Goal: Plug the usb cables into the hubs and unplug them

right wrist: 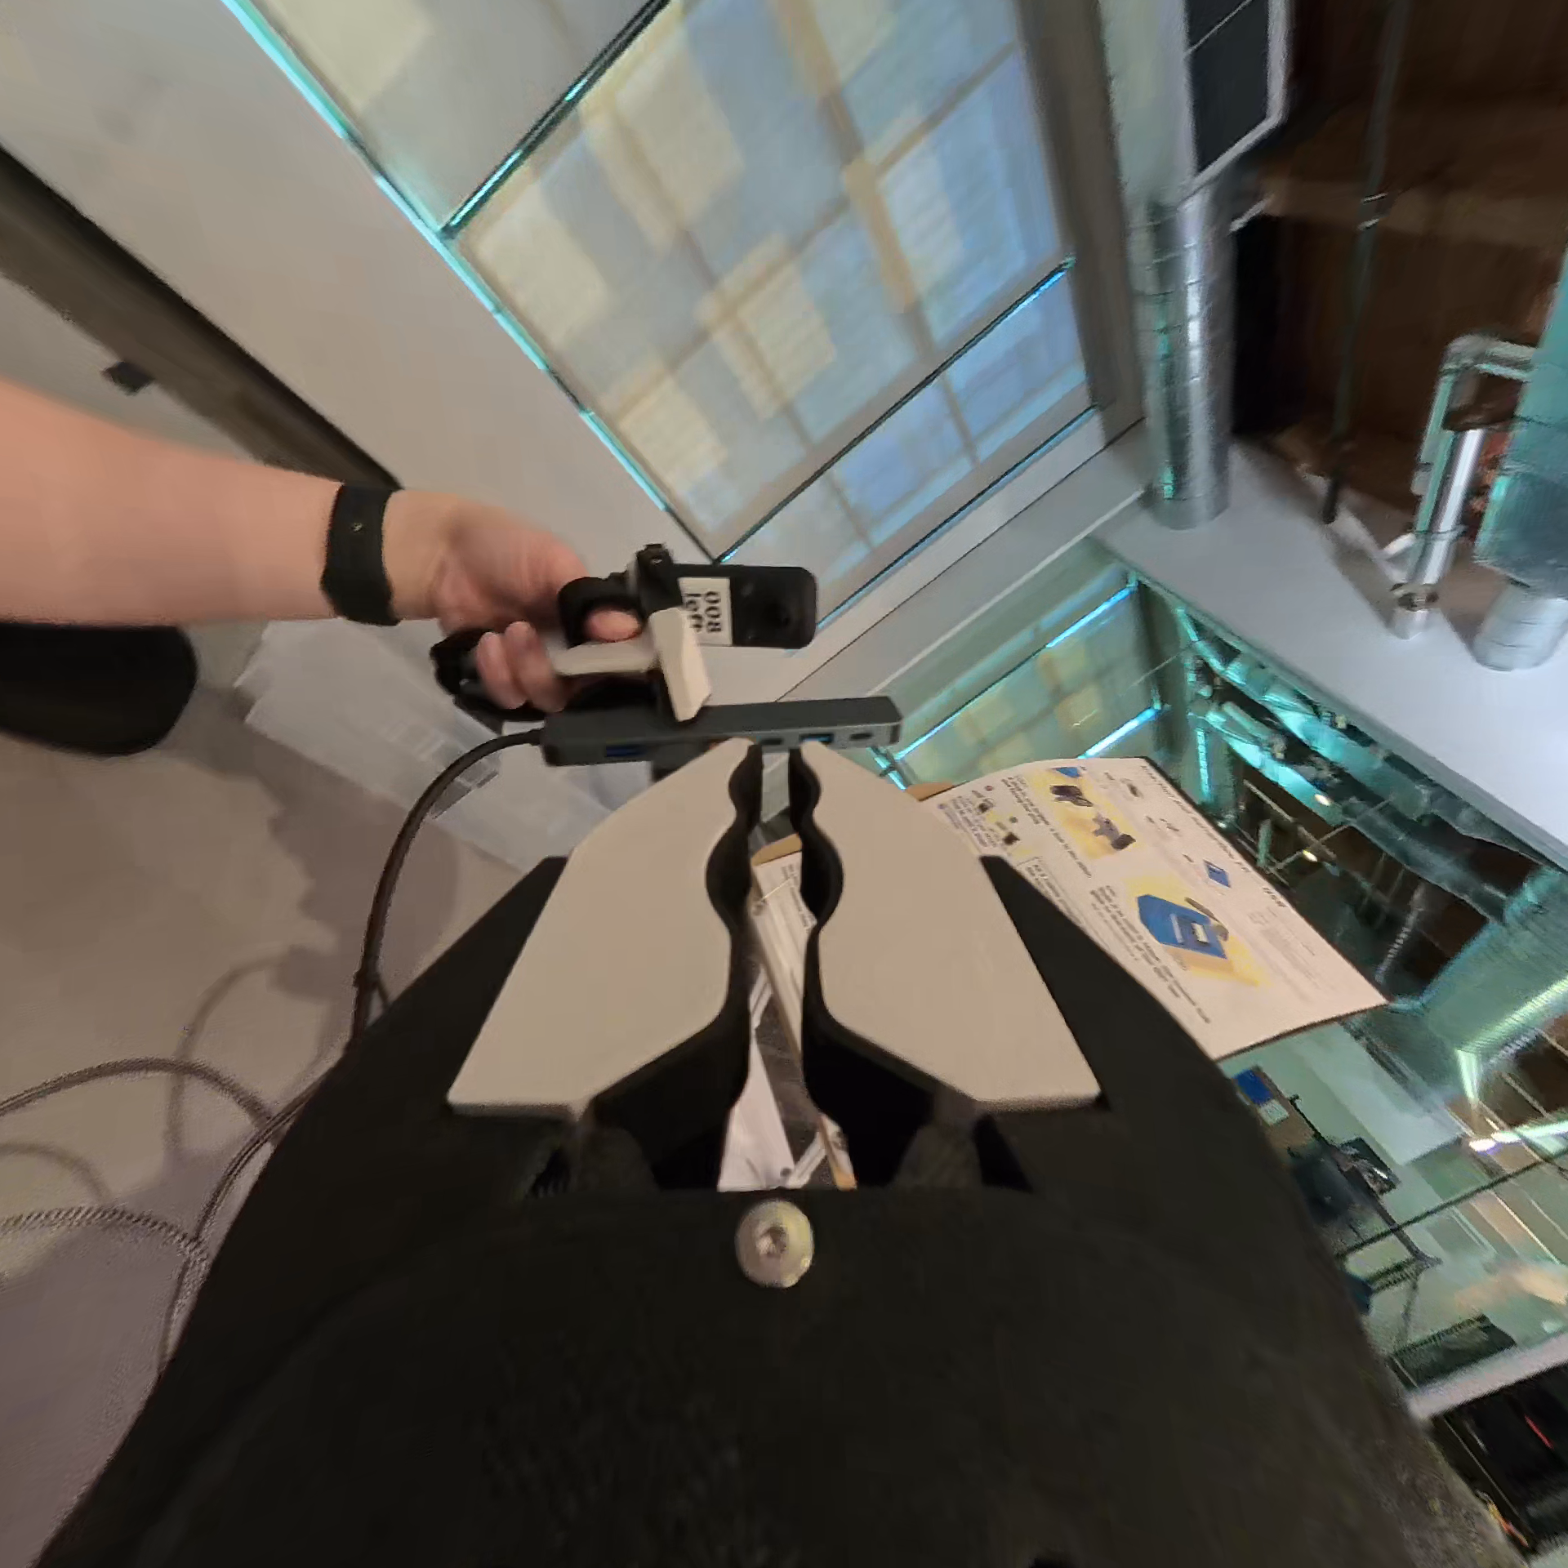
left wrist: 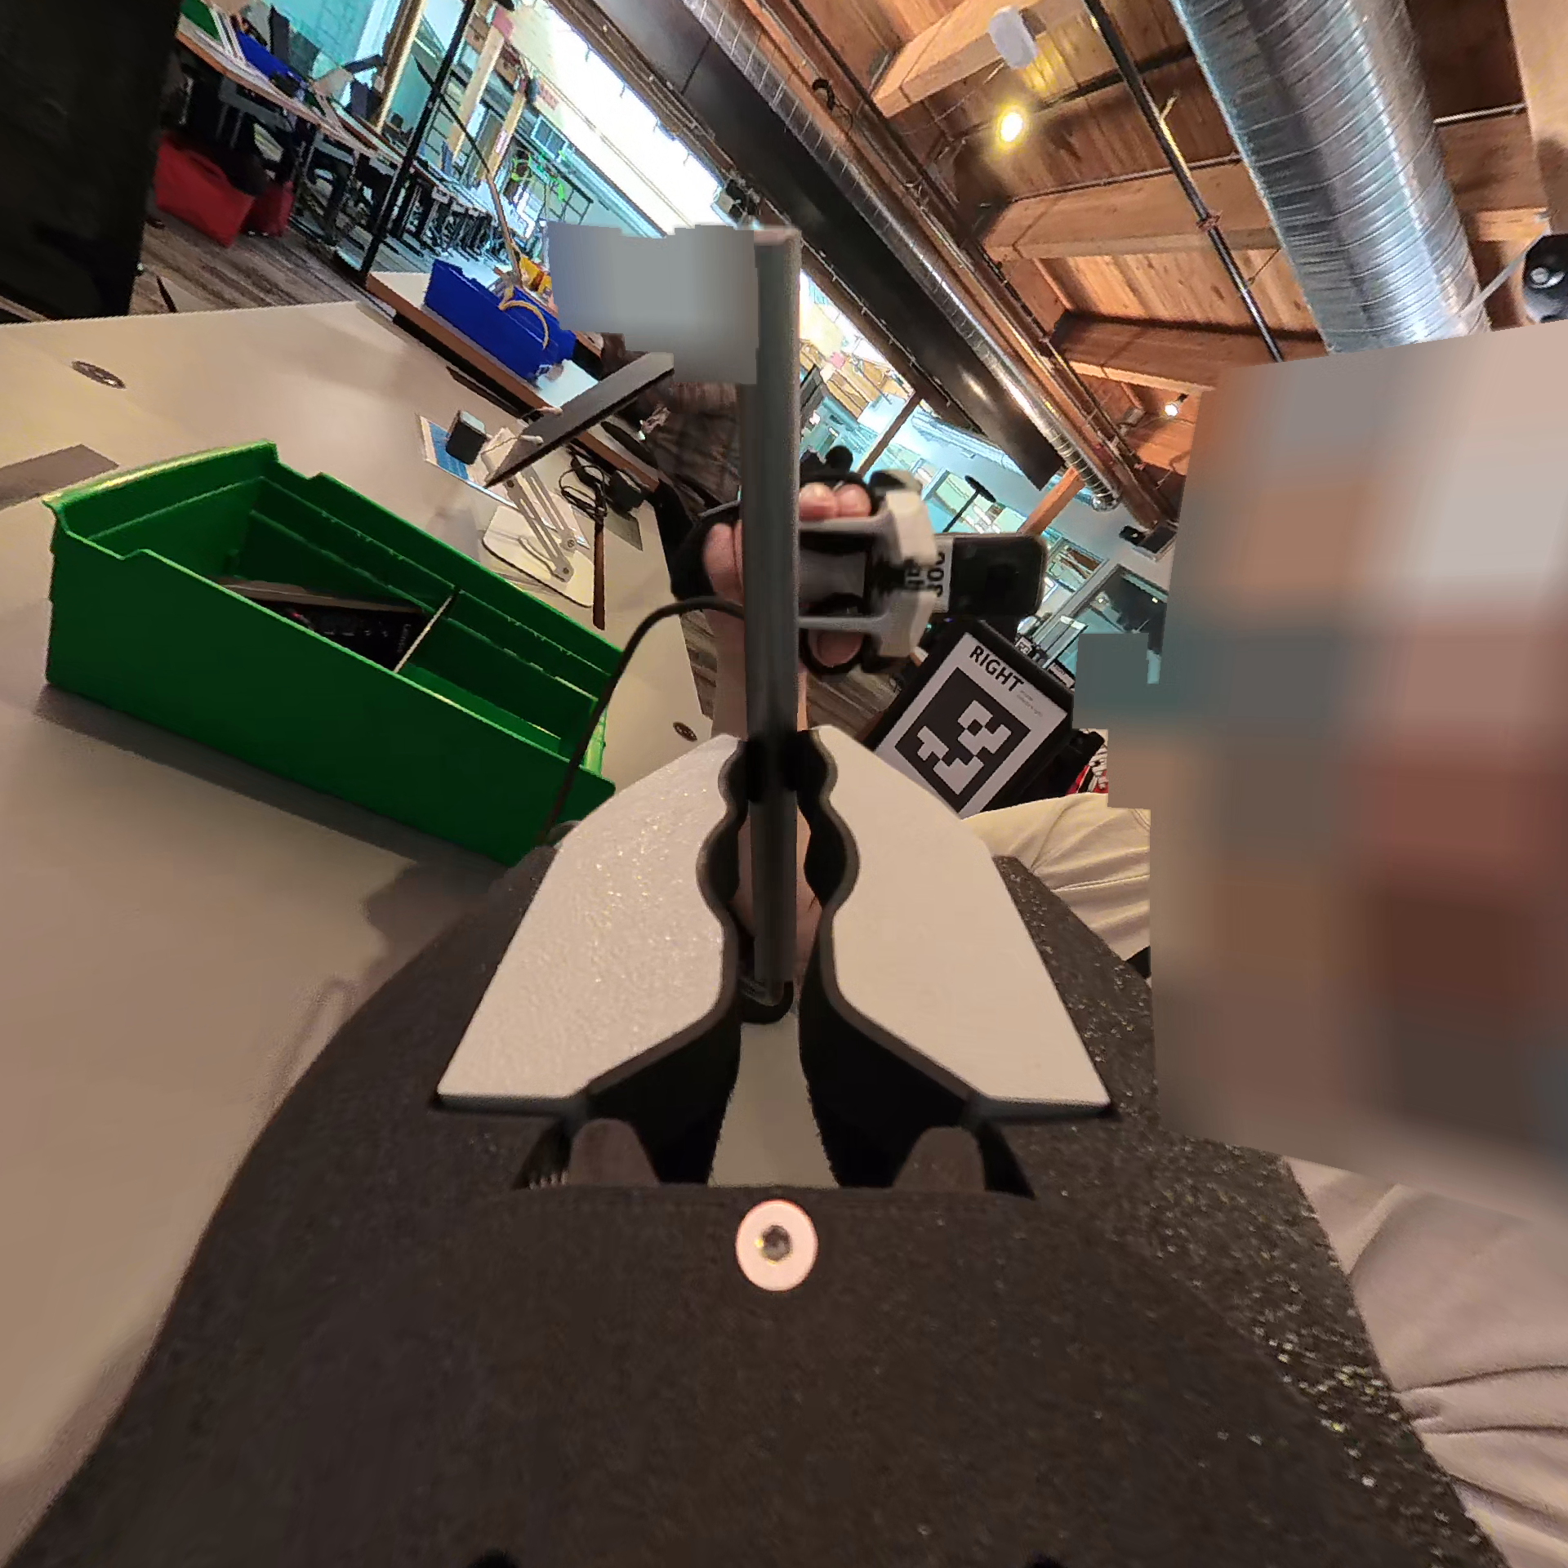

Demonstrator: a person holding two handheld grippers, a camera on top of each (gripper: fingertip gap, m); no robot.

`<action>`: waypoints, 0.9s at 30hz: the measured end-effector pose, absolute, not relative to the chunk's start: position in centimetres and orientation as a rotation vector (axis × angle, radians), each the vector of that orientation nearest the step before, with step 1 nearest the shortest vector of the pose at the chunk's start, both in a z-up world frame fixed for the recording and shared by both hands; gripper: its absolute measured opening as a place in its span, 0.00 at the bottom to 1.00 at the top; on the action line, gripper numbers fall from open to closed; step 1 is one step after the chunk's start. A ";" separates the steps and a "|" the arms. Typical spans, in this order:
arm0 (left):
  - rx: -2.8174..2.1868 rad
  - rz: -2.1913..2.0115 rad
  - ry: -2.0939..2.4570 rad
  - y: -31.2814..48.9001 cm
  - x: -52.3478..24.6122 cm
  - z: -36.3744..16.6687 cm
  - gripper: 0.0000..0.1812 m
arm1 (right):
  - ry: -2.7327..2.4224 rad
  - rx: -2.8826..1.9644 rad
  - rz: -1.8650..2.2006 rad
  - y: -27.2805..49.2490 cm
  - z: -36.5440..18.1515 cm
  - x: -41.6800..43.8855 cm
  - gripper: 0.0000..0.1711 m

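Observation:
My left gripper (left wrist: 770,764) is shut on a slim grey USB hub (left wrist: 770,509), which stands edge-on between its fingers. The hub's black cable (left wrist: 594,721) arcs down to the left. In the right wrist view the same hub (right wrist: 628,734) lies level, with its row of ports facing me and the left gripper (right wrist: 683,679) clamped on it. My right gripper (right wrist: 776,764) is closed on a small dark plug, its tips right at the hub's ports. I cannot tell how far the plug is seated. The right gripper also shows behind the hub in the left wrist view (left wrist: 882,577).
A green bin (left wrist: 254,662) with dark items inside stands on the grey table (left wrist: 170,976) to the left. Braided cables (right wrist: 127,1103) loop on the table at the lower left. A printed instruction sheet (right wrist: 1145,891) lies to the right. A person's arm (right wrist: 170,543) reaches in from the left. Tip to tip, the grippers are about 11 cm apart.

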State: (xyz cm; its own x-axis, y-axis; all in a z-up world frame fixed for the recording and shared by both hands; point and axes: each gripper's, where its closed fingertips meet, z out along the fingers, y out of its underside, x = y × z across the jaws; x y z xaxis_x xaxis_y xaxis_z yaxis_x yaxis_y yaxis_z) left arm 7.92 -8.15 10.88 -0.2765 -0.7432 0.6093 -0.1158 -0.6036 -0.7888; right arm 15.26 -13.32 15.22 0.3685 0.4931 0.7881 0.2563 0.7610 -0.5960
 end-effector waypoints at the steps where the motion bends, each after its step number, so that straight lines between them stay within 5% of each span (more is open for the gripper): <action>1: -1.547 -1.925 1.072 -8.2 8.1 10.7 0.06 | -1.195 -0.742 0.156 -13.0 15.3 15.2 0.04; 24: -1.615 -1.888 1.160 -9.0 9.4 9.4 0.06 | -1.336 -0.998 0.072 -9.2 10.5 12.7 0.01; 27: -1.644 -1.870 1.202 -9.2 8.6 9.0 0.06 | -1.333 -0.958 0.051 -9.5 10.9 13.2 0.09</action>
